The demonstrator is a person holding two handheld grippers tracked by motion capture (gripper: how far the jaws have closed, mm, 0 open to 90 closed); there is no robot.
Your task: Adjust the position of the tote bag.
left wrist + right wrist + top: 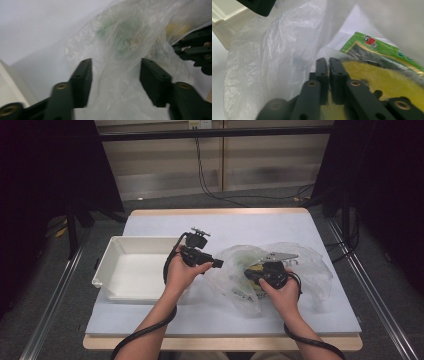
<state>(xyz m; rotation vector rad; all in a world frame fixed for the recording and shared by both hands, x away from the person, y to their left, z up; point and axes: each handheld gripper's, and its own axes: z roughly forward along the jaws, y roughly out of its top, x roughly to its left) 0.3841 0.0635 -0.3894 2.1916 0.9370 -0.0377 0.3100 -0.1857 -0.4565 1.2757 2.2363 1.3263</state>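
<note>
The fingers [82, 80] of the left gripper [115, 75] are being held wide apart, with the film of the bag [305, 262] lying loose between them, ungripped. The right gripper [328, 72] is being kept closed; whether film is pinched in it cannot be told. The table [200, 320] is being used as the work surface, with the white tray [107, 265] at its left and the clear bag just beside it, at the middle. Inside the bag a green packet [384, 50] is lying against a yellow item [387, 82]. The thin film is judged likely to slip or tear if pulled hard, and the contents could be spilled.
</note>
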